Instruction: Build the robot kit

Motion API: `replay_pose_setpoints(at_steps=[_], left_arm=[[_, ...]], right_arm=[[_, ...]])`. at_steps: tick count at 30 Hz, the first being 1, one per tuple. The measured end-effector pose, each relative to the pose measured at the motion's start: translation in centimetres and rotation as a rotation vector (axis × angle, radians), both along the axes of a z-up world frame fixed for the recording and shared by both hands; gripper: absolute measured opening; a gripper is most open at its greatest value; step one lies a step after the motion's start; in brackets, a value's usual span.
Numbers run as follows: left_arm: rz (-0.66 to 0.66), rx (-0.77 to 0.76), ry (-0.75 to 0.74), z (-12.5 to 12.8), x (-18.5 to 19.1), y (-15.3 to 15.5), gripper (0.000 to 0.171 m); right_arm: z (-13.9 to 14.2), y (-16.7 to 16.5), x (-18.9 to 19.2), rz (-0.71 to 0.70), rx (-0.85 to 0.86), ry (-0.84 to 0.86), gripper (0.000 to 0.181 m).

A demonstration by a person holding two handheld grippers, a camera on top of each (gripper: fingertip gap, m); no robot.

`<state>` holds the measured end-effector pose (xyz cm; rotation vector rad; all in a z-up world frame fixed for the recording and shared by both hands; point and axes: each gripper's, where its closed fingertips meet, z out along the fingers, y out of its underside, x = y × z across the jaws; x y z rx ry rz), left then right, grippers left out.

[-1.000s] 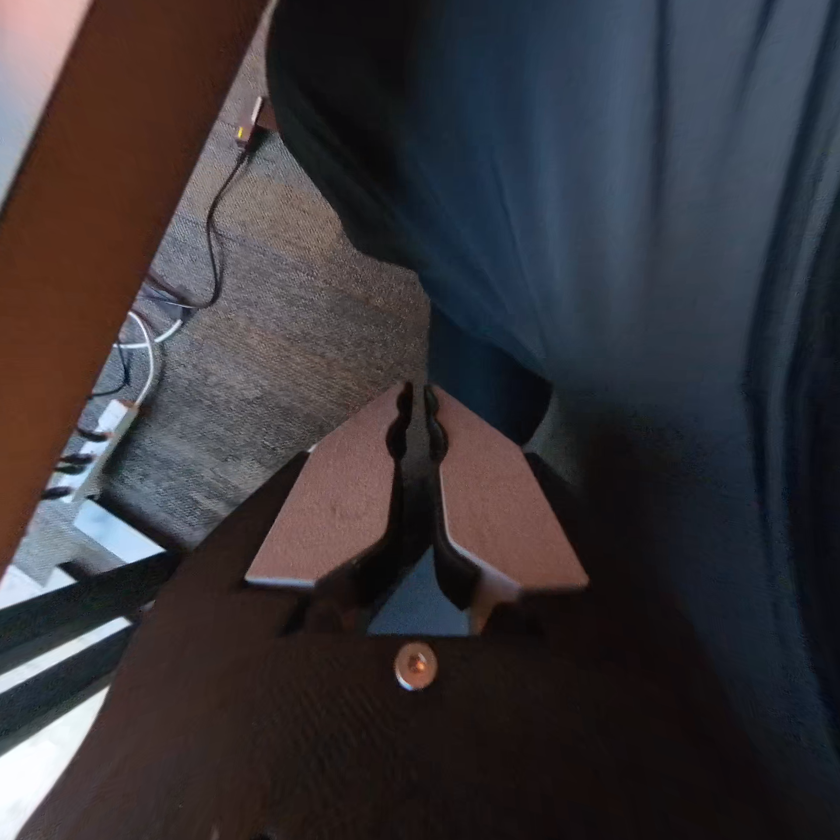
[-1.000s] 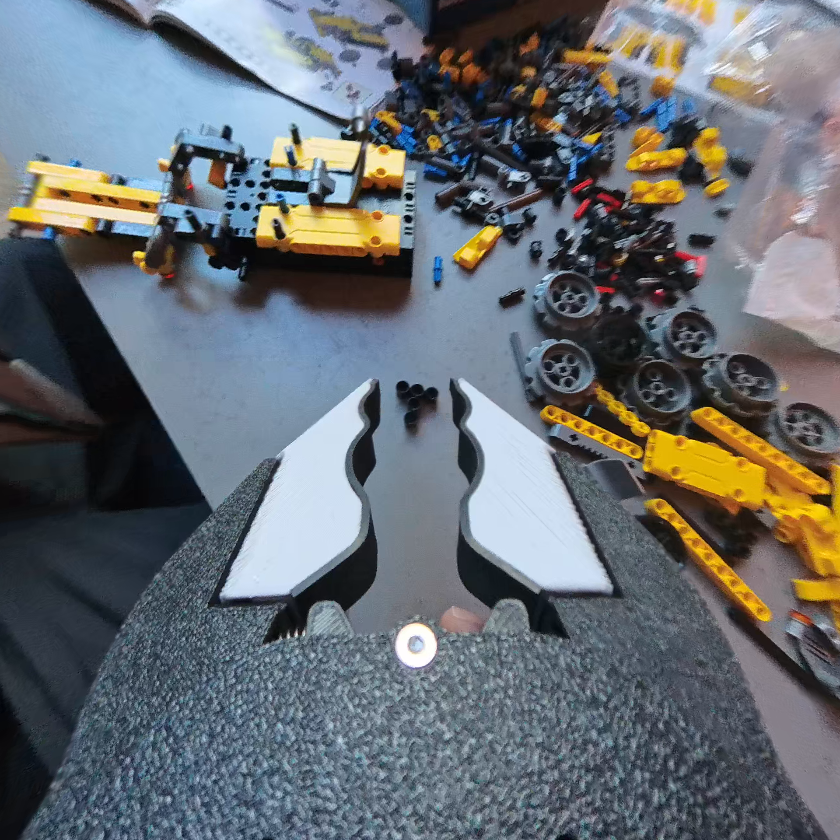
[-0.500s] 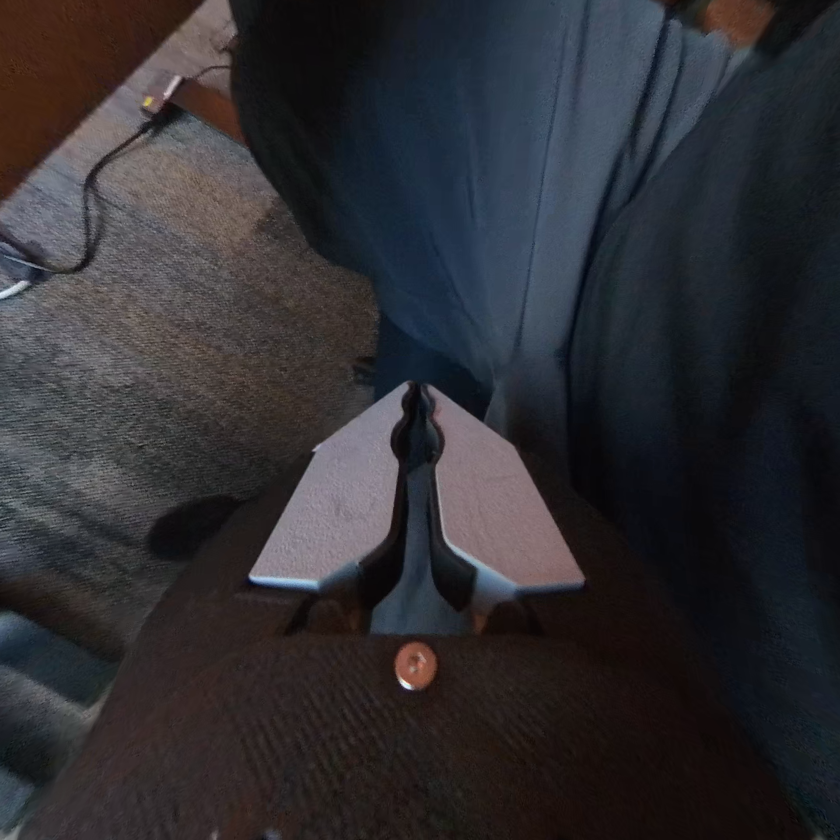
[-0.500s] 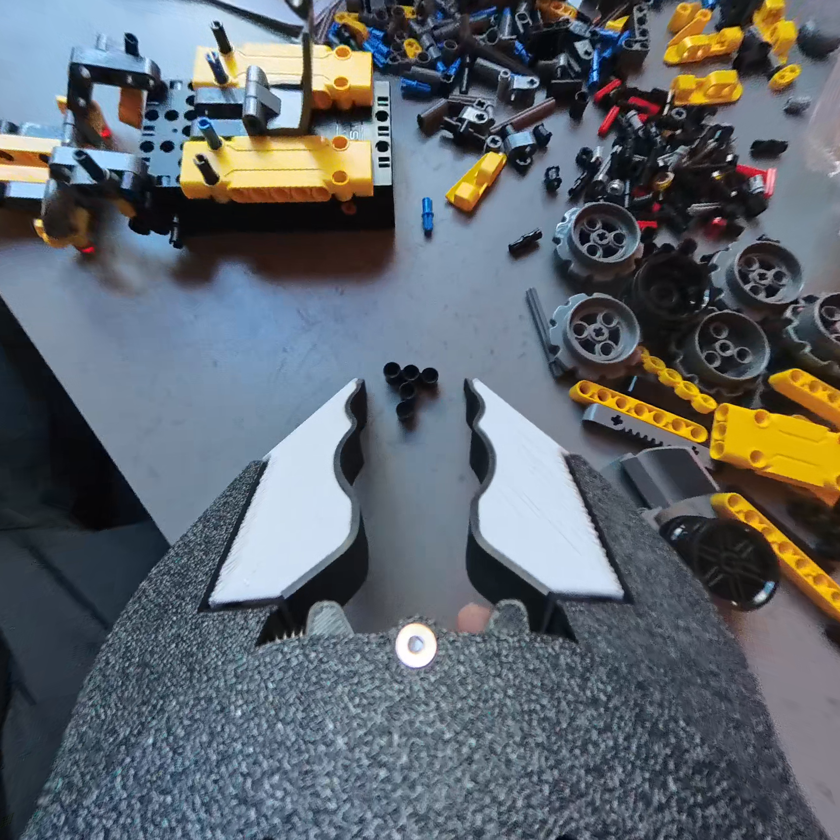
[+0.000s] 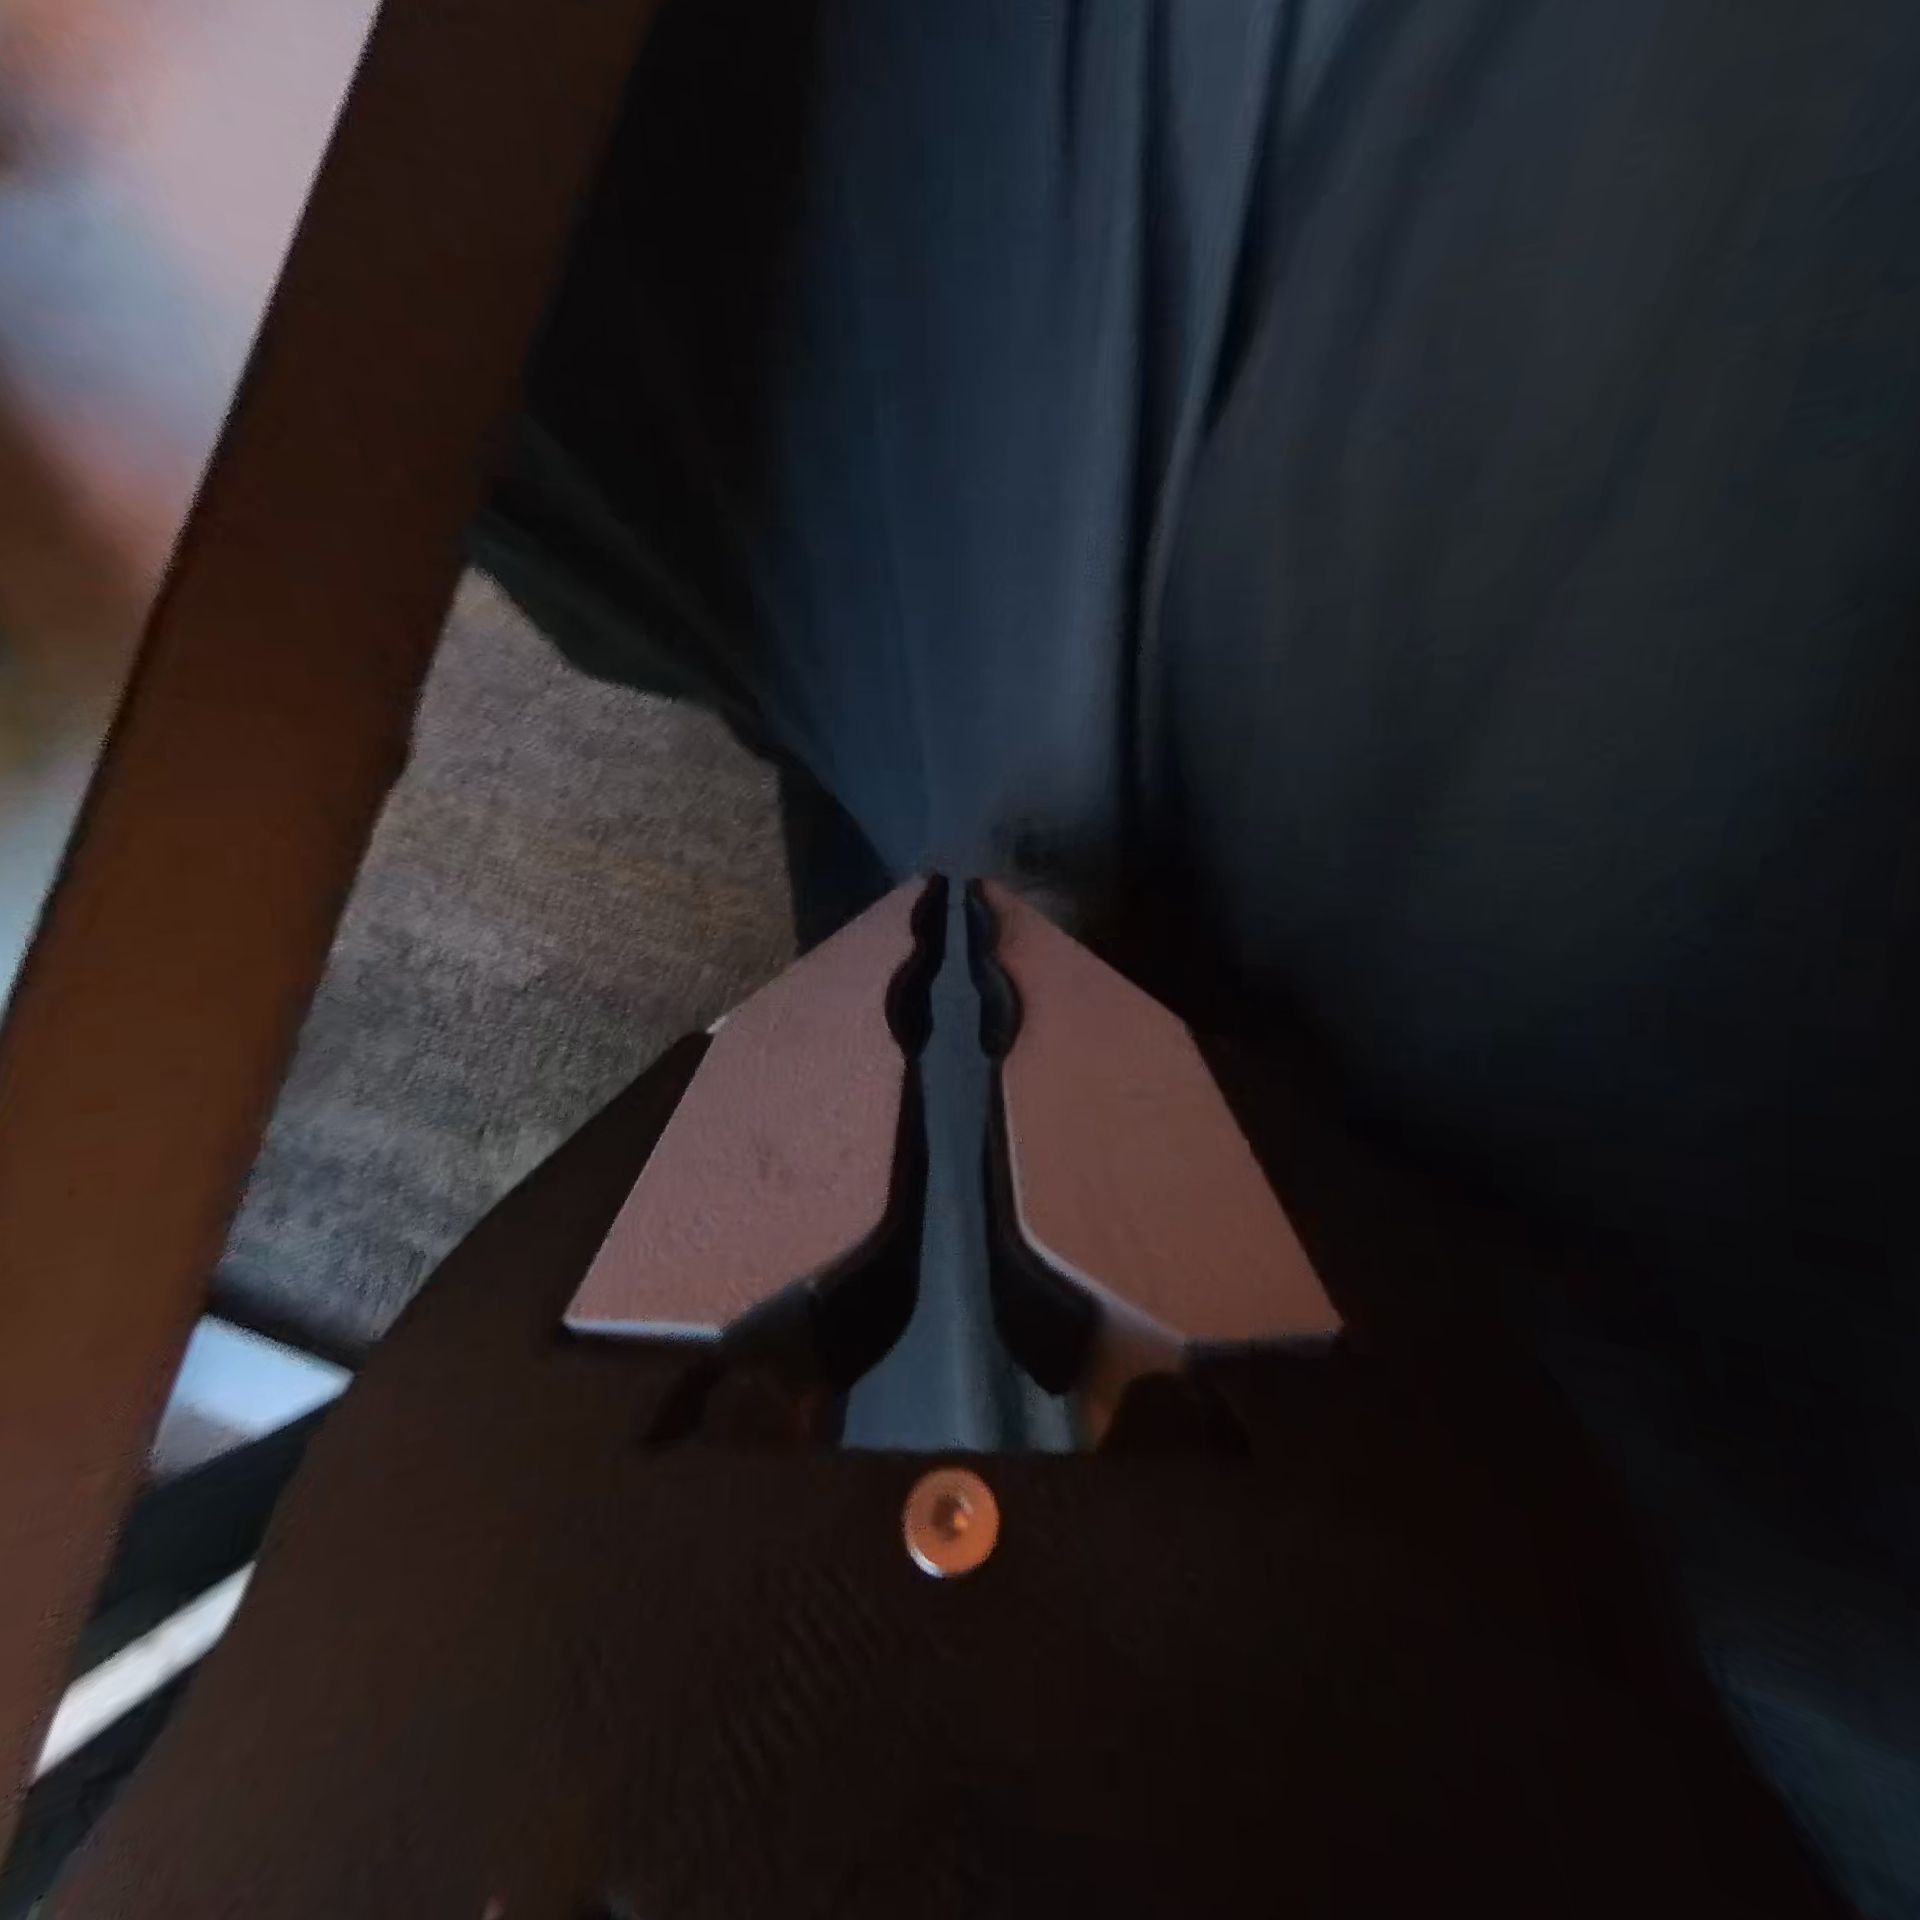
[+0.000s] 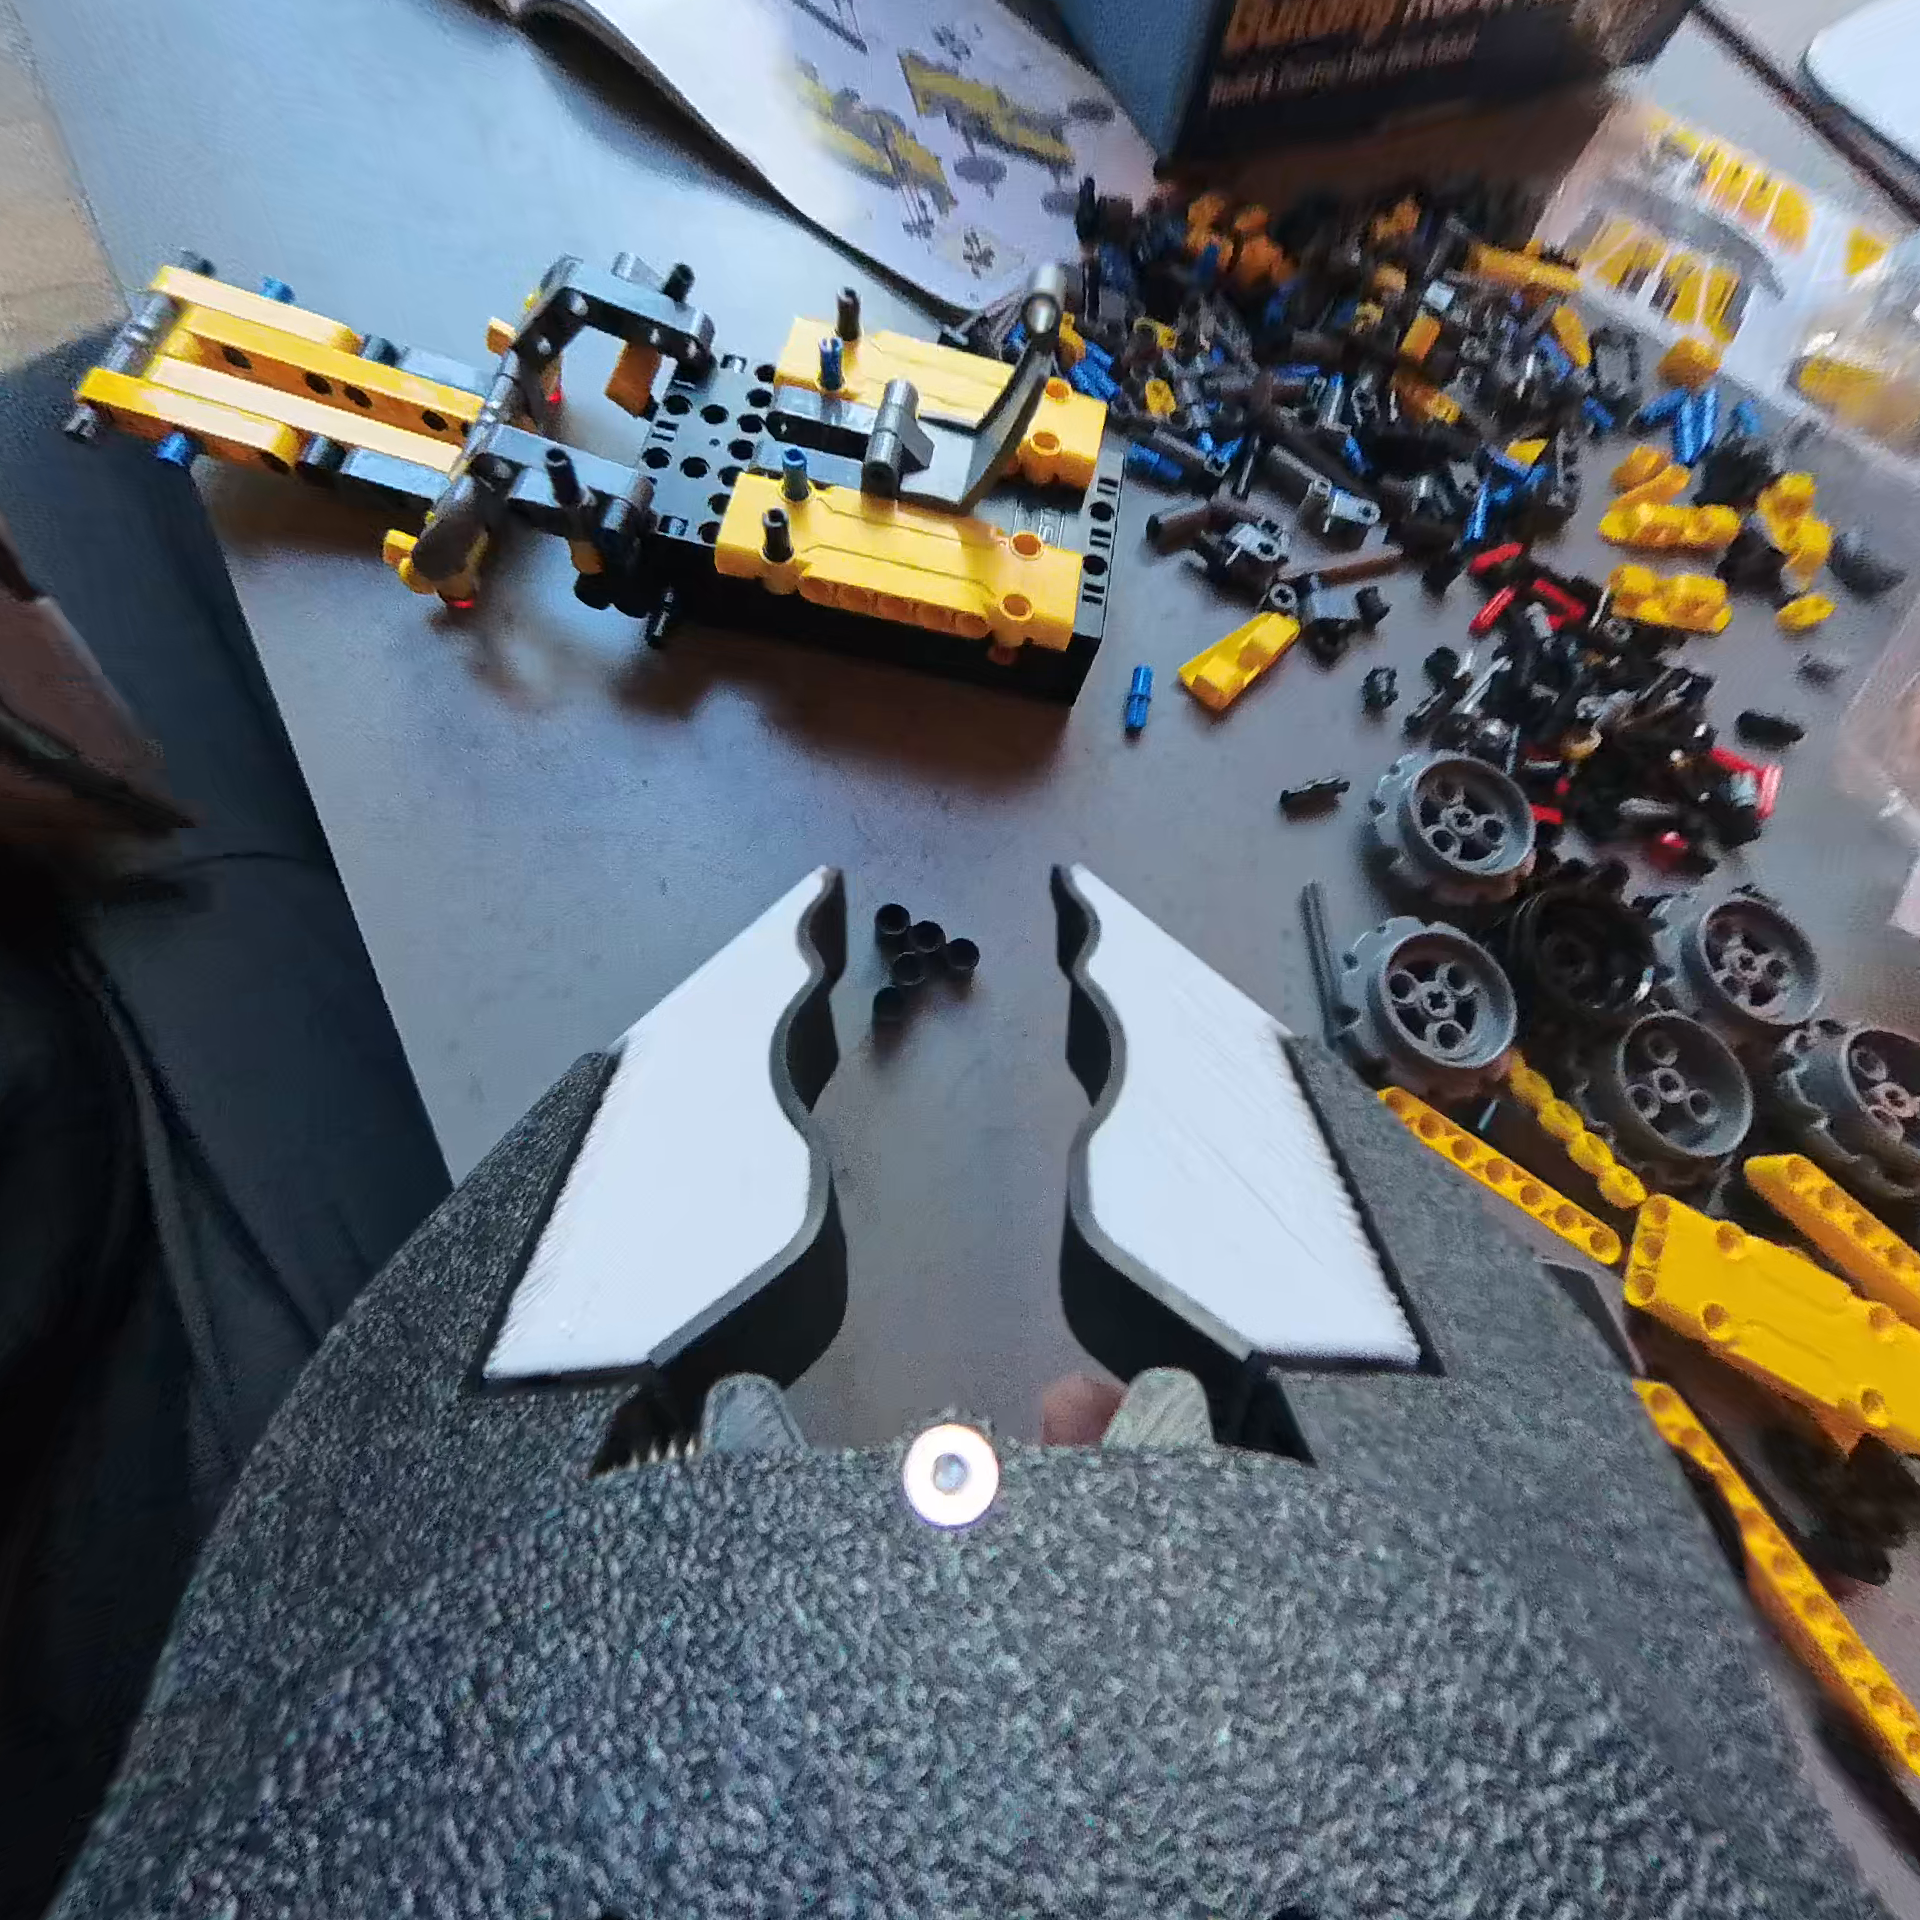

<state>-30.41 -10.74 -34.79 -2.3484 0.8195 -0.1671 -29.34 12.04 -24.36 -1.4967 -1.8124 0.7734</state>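
Right tongs (image 6: 948, 883) wide around black connector (image 6: 920, 961) — left tongs (image 5: 948, 888) nearly closed, empty.

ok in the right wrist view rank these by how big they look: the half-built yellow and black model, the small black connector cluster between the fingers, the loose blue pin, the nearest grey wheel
1. Half-built yellow and black model
2. Nearest grey wheel, though it lies closer to the camera
3. Small black connector cluster, lying between the fingers of the open right gripper
4. Loose blue pin, farther off, so unsure

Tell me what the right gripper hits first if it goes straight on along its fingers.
Probably the cluster of small black bushes on the dark table: it lies between the tips of the open right gripper. Beyond it the table is bare. Height above the table is unclear.
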Motion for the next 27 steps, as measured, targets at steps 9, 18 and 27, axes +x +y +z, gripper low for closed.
replay_pose_setpoints(at_steps=[9,18,27], left_arm=[[0.113,-0.010,-0.066,1.0,3.1,2.6,0.001],[0.100,0.055,-0.204,4.2,5.8,4.2,0.000],[0.186,0.029,-0.244,2.7,1.9,2.3,0.000]], right_arm=[[2.5,1.5,0.0,-0.059,0.161,0.215,0.050],[3.2,3.4,0.1,-0.179,0.219,0.258,0.052],[3.6,5.6,0.5,-0.303,0.232,0.270,0.048]])
